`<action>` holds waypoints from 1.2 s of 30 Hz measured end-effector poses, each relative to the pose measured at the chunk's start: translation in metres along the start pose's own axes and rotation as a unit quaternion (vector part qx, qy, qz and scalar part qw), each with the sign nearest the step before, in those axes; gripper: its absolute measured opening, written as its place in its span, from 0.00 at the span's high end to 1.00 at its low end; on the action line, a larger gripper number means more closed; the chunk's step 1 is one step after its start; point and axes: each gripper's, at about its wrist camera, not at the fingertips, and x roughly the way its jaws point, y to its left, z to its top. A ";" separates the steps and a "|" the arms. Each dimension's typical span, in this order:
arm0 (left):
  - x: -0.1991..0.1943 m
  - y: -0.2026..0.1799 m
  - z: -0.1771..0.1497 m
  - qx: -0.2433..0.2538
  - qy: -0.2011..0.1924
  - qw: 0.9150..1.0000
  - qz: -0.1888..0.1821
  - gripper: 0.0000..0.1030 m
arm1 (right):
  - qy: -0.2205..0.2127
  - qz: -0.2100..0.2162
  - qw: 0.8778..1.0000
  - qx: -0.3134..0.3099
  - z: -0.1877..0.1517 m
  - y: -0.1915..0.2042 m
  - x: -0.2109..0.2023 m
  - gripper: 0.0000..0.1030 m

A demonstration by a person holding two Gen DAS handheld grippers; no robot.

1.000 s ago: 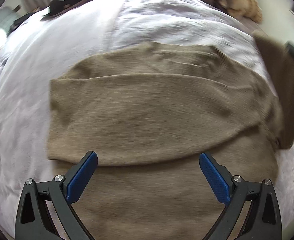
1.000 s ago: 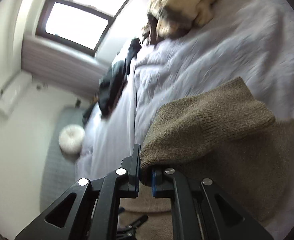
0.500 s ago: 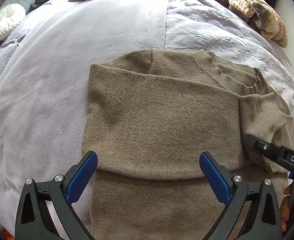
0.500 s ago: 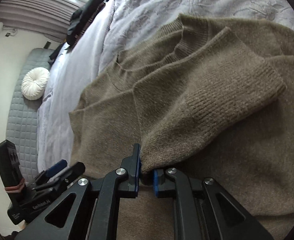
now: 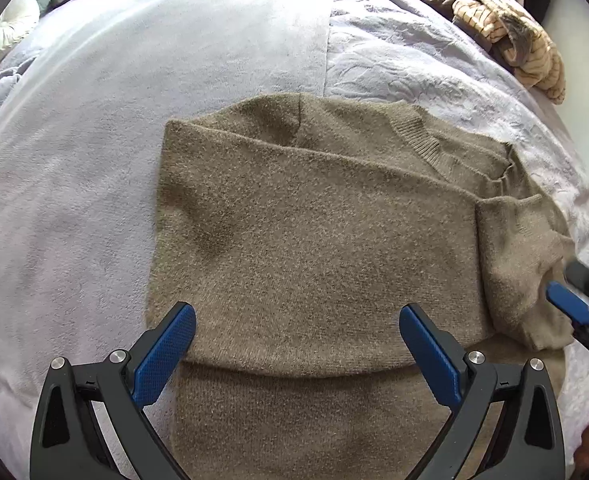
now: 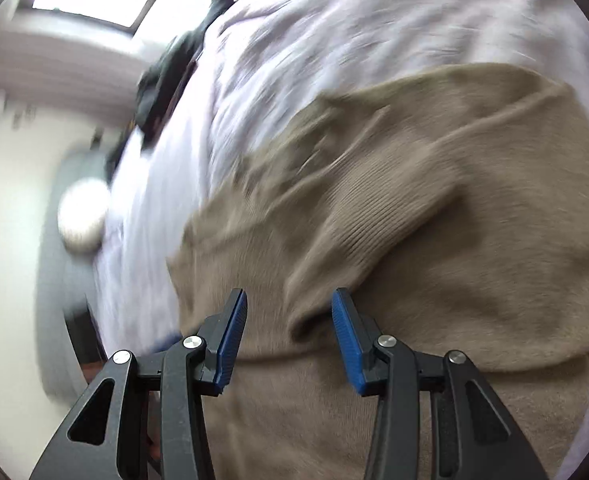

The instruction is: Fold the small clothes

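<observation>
- Two grippers, both mine, hang over the brown sweater (image 5: 314, 240), which lies folded on the lilac bedspread (image 5: 174, 80).
- My left gripper (image 5: 296, 342) is spread wide above the folded hem, gripping nothing.
- My right gripper (image 6: 290, 326) is opening; the sleeve (image 6: 374, 232) lies between its pads (image 6: 344, 328), which do not press on it.

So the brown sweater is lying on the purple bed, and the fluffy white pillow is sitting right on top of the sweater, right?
Not quite. The brown sweater does lie on the purple bed, but the fluffy white pillow isn't on it. In the left wrist view it sits far off at the bed's upper left edge, well apart from the sweater.
</observation>
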 end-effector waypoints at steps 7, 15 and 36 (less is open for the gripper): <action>-0.003 0.014 0.004 -0.023 0.008 0.994 -0.108 0.01 | -0.027 0.082 0.987 0.139 0.019 -0.034 0.023 0.97; -0.003 0.023 0.012 -0.059 0.019 0.983 -0.173 0.01 | 0.000 0.068 0.997 0.040 0.006 0.024 0.032 0.96; 0.002 0.040 0.017 -0.108 0.022 0.961 -0.252 0.01 | 0.055 0.036 0.989 -0.135 -0.011 0.084 0.069 0.89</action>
